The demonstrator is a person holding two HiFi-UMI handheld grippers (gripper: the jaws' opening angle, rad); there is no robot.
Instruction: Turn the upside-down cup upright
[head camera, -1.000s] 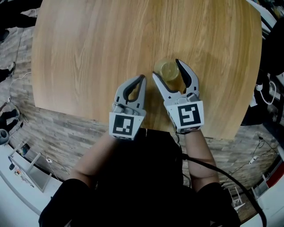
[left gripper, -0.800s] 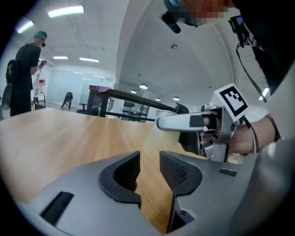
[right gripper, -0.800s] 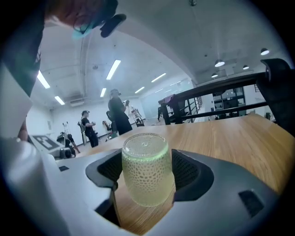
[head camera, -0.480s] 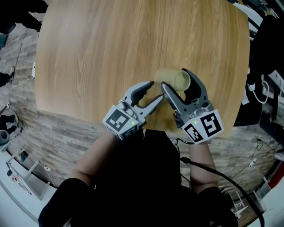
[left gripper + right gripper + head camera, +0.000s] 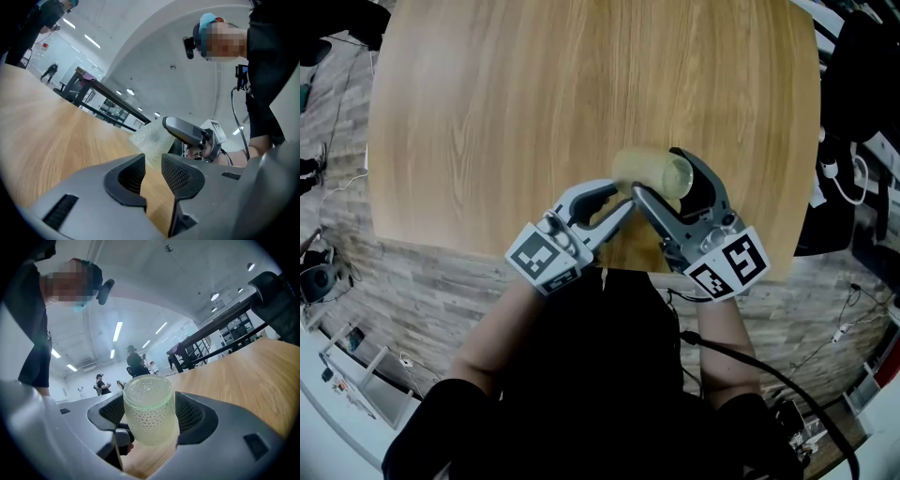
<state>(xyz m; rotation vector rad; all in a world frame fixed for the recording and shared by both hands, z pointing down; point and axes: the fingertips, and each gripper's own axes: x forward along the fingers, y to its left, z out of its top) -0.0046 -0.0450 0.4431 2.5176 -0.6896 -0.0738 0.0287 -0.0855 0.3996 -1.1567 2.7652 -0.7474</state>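
A big wooden table [image 5: 487, 112] with round corners stands on a floor [image 5: 412, 281] of grey-brown planks. The room around it is large and bright, with long lights on the ceiling. Far off, some people [image 5: 136, 363] are standing.

The cup [image 5: 642, 167] is near the front edge of the table, close to the person. It is made of clear glass with a pale yellow-green colour. Its side is covered in tiny bumps, like little dots in rows. It is short and round. It is not standing on the table. In the head view it lies tipped over on its side, with one round end facing to the right.

The right gripper [image 5: 656, 172] has the cup. Its two grey jaws are spread wide and press on the cup from both sides, one on each side of the bumpy wall. In the right gripper view the cup fills the gap between the jaws, with a round bumpy end showing on top.

The left gripper [image 5: 619, 197] is just beside the cup, on its left. Its tips point at the cup. Its jaws are closing, with only a thin gap left between them. Nothing is in that gap. In the left gripper view the cup shows just past the jaw tips, with one of the right gripper's jaws lying over it.
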